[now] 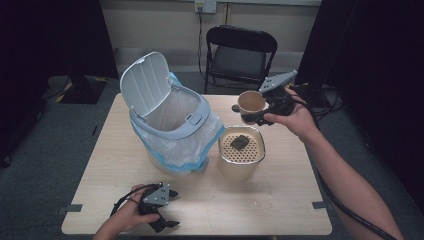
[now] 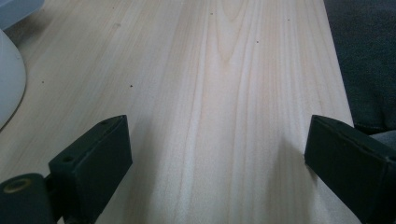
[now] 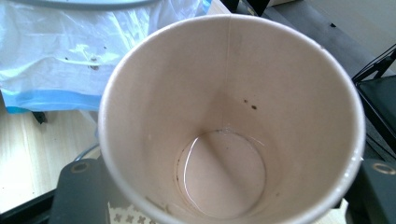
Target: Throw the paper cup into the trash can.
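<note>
A paper cup (image 1: 251, 104) is held in the air over the table's far right, with my right gripper (image 1: 250, 114) shut on it. In the right gripper view the cup (image 3: 229, 121) looks nearly empty, with a thin film of liquid and a few dark specks at its bottom. Below it stands a beige container with a perforated strainer top (image 1: 242, 151), and a dark lump (image 1: 240, 142) lies on the strainer. My left gripper (image 1: 172, 207) rests open on the table near the front edge. Bare wood shows between its fingers (image 2: 93, 158).
A pale blue-grey bin (image 1: 167, 117) with its lid up and a plastic liner stands at the table's middle left. A black folding chair (image 1: 240, 55) is behind the table (image 1: 280, 200). Dark curtains hang on both sides.
</note>
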### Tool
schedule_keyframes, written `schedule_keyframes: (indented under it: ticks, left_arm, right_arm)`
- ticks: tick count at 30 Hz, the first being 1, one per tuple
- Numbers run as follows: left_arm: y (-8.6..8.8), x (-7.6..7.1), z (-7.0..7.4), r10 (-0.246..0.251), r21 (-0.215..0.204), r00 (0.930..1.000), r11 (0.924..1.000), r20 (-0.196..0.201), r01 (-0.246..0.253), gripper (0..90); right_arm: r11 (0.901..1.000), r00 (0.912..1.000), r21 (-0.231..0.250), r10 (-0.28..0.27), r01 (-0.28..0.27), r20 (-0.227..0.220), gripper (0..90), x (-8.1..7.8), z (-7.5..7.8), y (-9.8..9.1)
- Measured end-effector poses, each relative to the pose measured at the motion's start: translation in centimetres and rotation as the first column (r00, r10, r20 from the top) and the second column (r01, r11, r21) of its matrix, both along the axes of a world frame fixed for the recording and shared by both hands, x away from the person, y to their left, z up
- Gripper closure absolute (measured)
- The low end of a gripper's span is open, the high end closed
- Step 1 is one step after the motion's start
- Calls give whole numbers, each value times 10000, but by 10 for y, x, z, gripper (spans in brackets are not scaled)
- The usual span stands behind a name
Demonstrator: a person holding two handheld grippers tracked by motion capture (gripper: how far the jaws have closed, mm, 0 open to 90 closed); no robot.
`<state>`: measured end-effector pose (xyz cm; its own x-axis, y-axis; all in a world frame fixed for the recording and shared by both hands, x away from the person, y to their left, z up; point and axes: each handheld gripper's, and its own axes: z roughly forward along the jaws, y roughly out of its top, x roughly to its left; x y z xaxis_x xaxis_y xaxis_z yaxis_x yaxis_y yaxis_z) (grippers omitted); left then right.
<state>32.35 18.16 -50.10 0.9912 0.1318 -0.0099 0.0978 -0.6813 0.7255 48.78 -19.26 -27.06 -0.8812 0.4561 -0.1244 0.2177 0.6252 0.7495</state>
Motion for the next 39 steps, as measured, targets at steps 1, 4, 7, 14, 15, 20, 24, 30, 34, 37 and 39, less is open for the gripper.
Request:
schedule_keyframes:
  ticks: [1, 4, 7, 14, 15, 20, 24, 30, 34, 37, 39]
  left_arm:
    - [0, 0, 0, -25, -26, 10000, 10000, 38, 26, 68]
    - [0, 0, 0, -12, -17, 10000, 10000, 11, 12, 68]
    - [0, 0, 0, -17, -30, 10000, 10000, 18, 17, 68]
    - [0, 0, 0, -19, -20, 10000, 10000, 29, 19, 68]
    - [0, 0, 0, 31, 32, 10000, 10000, -22, -31, 68]
    - [0, 0, 0, 28, 29, 10000, 10000, -26, -28, 68]
    - [0, 0, 0, 25, 39, 10000, 10000, -37, -25, 68]
    - [0, 0, 1, 26, 72, 10000, 10000, -19, -26, 67]
    - [0, -1, 0, 77, -4, 10000, 10000, -41, -77, 66]
    - [0, -1, 0, 69, -14, 10000, 10000, -26, -69, 66]
    - [0, -1, 0, 68, 16, 10000, 10000, -34, -68, 66]
  right_arm:
    - [10000, 10000, -6, 22, -22, -30, 282, 0, 1, 1]
    - [9999, 9999, -45, 136, -137, -17, 282, 0, 5, 5]
    - [9998, 9998, -42, 203, -203, 87, 282, -1, 11, 10]
    - [9989, 9989, 81, 472, -473, 16, 282, 1, 25, 19]
    - [9988, 9988, 47, 492, -492, 12, 283, 1, 27, 21]
    - [9980, 9980, 19, 624, -624, -7, 283, 2, 36, 29]
    - [9967, 9967, 15, 812, -812, -5, 283, 2, 42, 34]
    - [9956, 9956, -30, 941, -941, -24, 283, 3, 49, 44]
    - [9945, 9945, 1, 1048, -1048, 24, 282, 3, 54, 49]
    - [9940, 9940, 17, 1095, -1095, 1, 282, 3, 58, 53]
    - [9937, 9937, 34, 1117, -1117, -9, 282, 3, 61, 56]
